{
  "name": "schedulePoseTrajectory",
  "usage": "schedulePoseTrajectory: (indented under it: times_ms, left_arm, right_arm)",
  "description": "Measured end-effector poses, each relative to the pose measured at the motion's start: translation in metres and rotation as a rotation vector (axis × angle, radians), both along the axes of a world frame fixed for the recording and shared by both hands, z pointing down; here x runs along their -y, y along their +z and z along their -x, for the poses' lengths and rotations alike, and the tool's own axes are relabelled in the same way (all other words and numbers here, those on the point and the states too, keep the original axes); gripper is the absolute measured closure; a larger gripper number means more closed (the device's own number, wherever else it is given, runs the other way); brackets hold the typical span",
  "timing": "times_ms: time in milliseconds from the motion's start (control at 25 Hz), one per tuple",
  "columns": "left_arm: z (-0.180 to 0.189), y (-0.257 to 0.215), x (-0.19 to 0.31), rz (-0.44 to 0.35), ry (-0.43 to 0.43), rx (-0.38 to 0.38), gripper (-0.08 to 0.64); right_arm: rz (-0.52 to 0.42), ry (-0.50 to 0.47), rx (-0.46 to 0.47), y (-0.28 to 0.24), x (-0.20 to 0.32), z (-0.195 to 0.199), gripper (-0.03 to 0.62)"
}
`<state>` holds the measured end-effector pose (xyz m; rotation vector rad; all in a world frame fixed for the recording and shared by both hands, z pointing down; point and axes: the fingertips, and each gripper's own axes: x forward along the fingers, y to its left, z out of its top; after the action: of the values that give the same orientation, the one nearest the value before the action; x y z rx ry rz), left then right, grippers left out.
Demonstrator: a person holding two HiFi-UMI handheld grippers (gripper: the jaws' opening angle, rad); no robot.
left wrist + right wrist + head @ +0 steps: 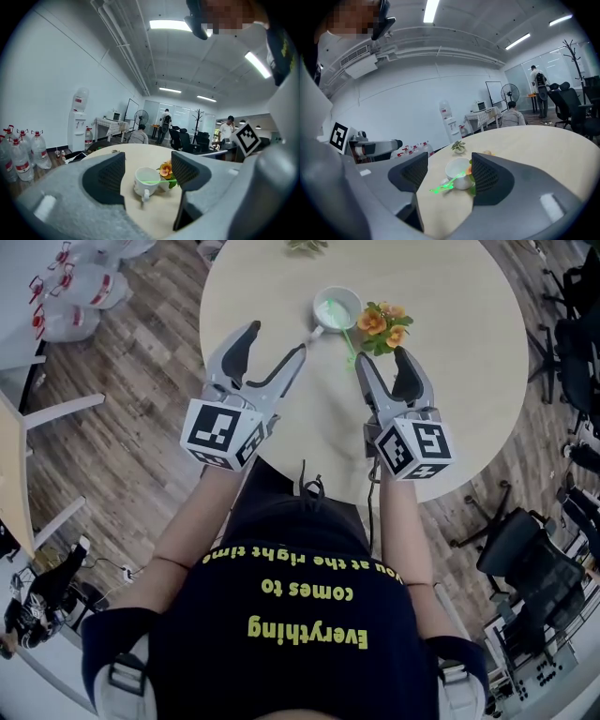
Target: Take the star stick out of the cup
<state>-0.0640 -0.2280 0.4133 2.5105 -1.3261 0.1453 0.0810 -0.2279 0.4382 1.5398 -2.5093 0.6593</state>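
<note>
A white cup (pixel 336 309) stands on the round pale table (pixel 469 381), its handle toward me. The green star stick (pixel 349 341) leans in the cup, over the rim, with its glowing end (pixel 439 188) out over the table. Both grippers hover short of the cup. The left gripper (pixel 277 341) is open at the cup's near left, and its view shows the cup (pixel 146 181) and stick (pixel 158 182) beyond the jaws. The right gripper (pixel 382 357) is open at the near right, just past the stick's end. Neither one holds anything.
An orange flower posy (pixel 384 324) sits right beside the cup. A small green plant (pixel 305 245) is at the table's far edge. Water bottles (pixel 75 287) stand on the floor at the left, office chairs (pixel 574 334) at the right.
</note>
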Motion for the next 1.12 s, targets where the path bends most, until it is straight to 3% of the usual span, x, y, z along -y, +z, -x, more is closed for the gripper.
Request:
schedulePoseTrajectory:
  times_ms: [640, 920, 1120]
  left_arm:
    - [0.008, 0.02, 0.003, 0.048, -0.005, 0.017, 0.25]
    - [0.008, 0.023, 0.002, 0.059, 0.005, 0.02, 0.25]
    - [0.008, 0.022, 0.0, 0.05, 0.011, 0.022, 0.344]
  right_arm:
    - [0.147, -0.024, -0.023, 0.053, -0.001, 0.022, 0.307]
    - [0.162, -0.022, -0.027, 0.058, -0.007, 0.021, 0.349]
    - [0.153, -0.024, -0.049, 0.056, -0.008, 0.022, 0.412]
